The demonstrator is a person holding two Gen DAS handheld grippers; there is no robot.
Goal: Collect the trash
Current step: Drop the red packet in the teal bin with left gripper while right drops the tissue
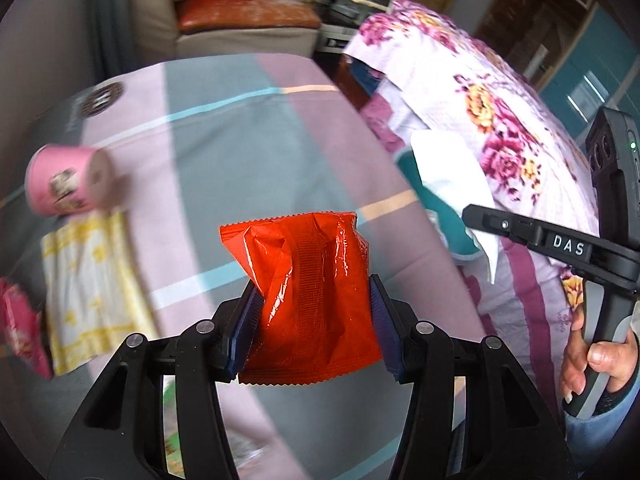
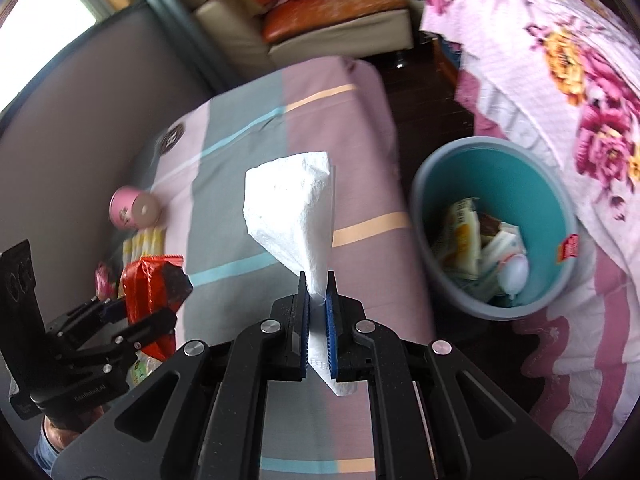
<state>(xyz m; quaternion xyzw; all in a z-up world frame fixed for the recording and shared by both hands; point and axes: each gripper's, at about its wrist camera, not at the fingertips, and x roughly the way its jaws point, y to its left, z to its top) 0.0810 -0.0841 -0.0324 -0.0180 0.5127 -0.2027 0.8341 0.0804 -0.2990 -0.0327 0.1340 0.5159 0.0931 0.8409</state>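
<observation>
My left gripper (image 1: pixel 314 292) is shut on a crinkled red snack wrapper (image 1: pixel 308 288), held above the striped bed; the same wrapper (image 2: pixel 148 284) and left gripper (image 2: pixel 132 312) show at the lower left of the right wrist view. My right gripper (image 2: pixel 318 284) is shut on a white tissue (image 2: pixel 292 212) that stands up between its blue pads. That tissue (image 1: pixel 452 176) also shows at the right of the left wrist view. A teal bin (image 2: pixel 492 184) with a grey rim holds several wrappers and stands on the floor right of the bed.
On the striped sheet (image 1: pixel 240 140) lie a pink paper roll (image 1: pixel 68 184), a yellow-and-white packet (image 1: pixel 88 288) and a pink wrapper (image 1: pixel 16 328). A floral quilt (image 2: pixel 560 80) drapes to the right above the bin. A beige sofa (image 2: pixel 320 20) stands beyond. A person's hand (image 1: pixel 596 360) grips the right handle.
</observation>
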